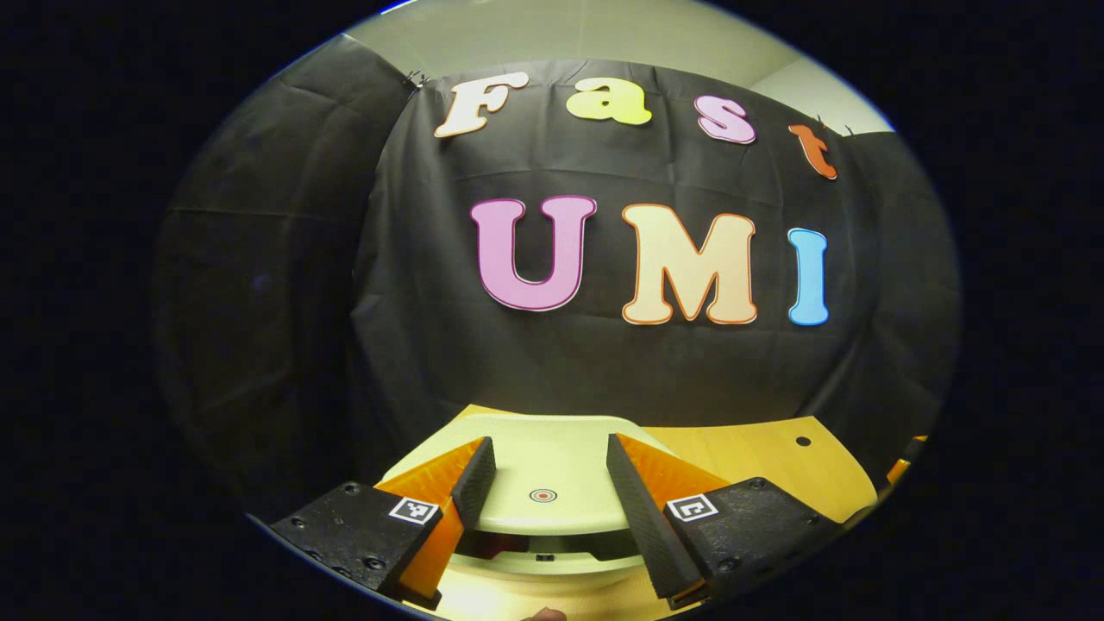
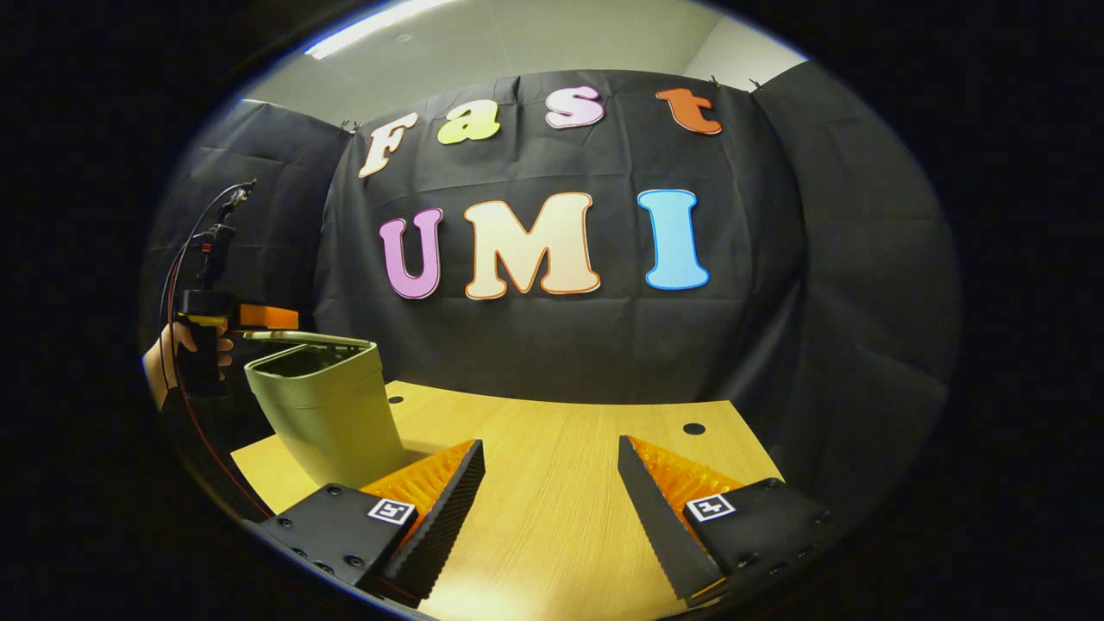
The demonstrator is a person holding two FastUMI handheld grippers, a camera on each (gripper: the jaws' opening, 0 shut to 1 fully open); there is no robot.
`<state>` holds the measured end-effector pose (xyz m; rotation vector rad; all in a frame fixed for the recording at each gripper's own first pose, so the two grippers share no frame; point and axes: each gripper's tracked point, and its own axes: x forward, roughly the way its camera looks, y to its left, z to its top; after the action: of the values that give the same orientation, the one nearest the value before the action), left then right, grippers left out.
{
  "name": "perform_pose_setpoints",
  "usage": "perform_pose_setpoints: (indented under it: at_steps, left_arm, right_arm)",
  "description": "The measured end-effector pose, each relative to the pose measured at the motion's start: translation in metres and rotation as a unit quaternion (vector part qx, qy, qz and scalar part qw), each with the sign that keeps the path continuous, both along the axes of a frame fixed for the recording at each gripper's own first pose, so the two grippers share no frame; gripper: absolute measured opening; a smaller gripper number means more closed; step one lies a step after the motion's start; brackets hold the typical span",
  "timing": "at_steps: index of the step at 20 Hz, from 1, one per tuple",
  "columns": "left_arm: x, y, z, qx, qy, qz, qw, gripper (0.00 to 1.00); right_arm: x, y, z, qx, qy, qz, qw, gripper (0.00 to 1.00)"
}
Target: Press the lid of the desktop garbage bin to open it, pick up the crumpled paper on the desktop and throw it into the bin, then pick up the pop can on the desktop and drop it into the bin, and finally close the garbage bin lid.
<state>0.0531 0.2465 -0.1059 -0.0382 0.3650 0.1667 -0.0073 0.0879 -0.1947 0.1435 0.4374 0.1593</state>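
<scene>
Pale green plastic marks the bin (image 2: 323, 405), which we see standing at the tabletop's (image 2: 561, 483) left side in the right gripper view, its lid (image 1: 539, 479) raised. Our left claw (image 1: 545, 483) hovers over that lid with its jaws wide apart and nothing between them; a hand (image 2: 172, 358) holds it beside the bin. Our right claw (image 2: 552, 492) is likewise spread, gripping nothing, above bare wood, apart from the bin.

Your bin (image 2: 332, 414) looks like smooth matt plastic, lid (image 1: 543, 483) same deal with a slight sheen. The desk (image 2: 561, 483) is wood-grain, satin-smooth, and the booth wall (image 2: 776, 259) behind you is matt, creased black cloth
</scene>
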Motion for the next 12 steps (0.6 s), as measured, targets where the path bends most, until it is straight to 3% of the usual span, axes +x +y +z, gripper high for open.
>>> perform_pose_setpoints:
  at_steps: [9,12]
  left_arm:
    - [-0.011,0.000,-0.032,-0.021,0.025,0.006,0.999,0.81]
    - [-0.012,0.001,-0.035,0.001,0.023,0.006,1.000,0.81]
  right_arm:
    - [0.000,0.013,0.002,0.000,0.005,0.011,1.000,0.98]
    - [-0.001,0.016,0.000,-0.002,0.006,0.014,1.000,0.99]
